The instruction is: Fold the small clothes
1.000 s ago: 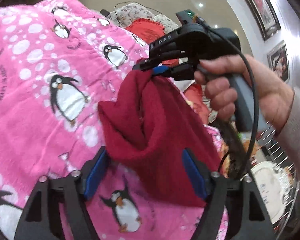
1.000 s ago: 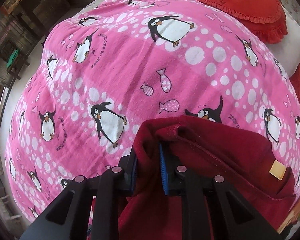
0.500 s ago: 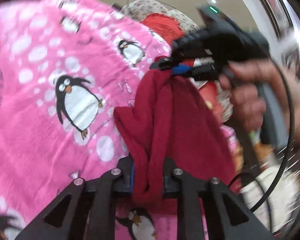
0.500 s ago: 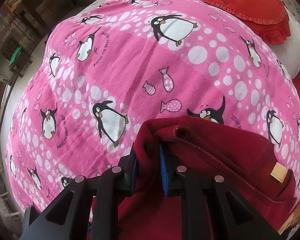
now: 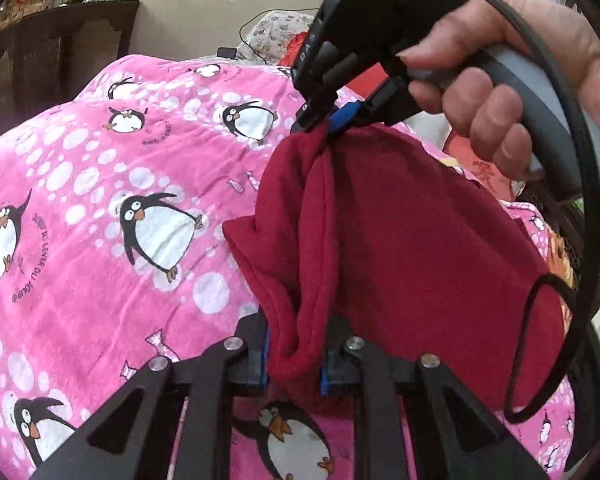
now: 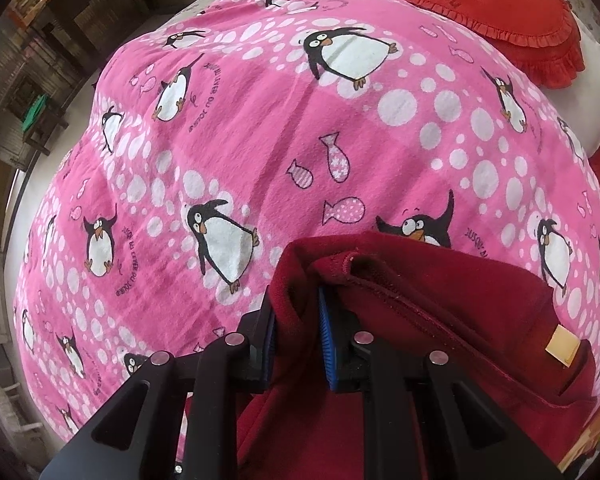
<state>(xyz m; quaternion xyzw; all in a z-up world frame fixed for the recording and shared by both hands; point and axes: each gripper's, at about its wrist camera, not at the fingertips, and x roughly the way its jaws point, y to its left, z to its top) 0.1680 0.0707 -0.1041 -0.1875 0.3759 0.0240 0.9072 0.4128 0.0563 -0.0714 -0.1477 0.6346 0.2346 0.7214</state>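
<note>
- Nearest the left wrist camera, the left gripper [image 5: 294, 356] has its jaws drawn in narrow on a bunched edge of the dark red garment [image 5: 420, 248]; the blue pads press the cloth from both sides; this end is gathered rather than flat
- Just beyond, the garment hangs in a loose sheet between the two tools, lifted off the pink penguin blanket [image 5: 100, 208] rather than spread on it; I see no neat crease in it, so I judge the folding barely begun
- At the far end of the cloth, the right gripper [image 5: 332, 122], held in a person's hand [image 5: 500, 92], has its jaws clamped tight on the other edge; in its own view the right gripper [image 6: 298, 344] pinches the hemmed edge, with a tan label [image 6: 562, 342] showing on the garment [image 6: 440, 320]
- Farther off lie a red frilled cushion [image 6: 500, 8] and dark furniture
- Left to do, as I judge it: lay the garment down, smooth it, fold it over
</note>
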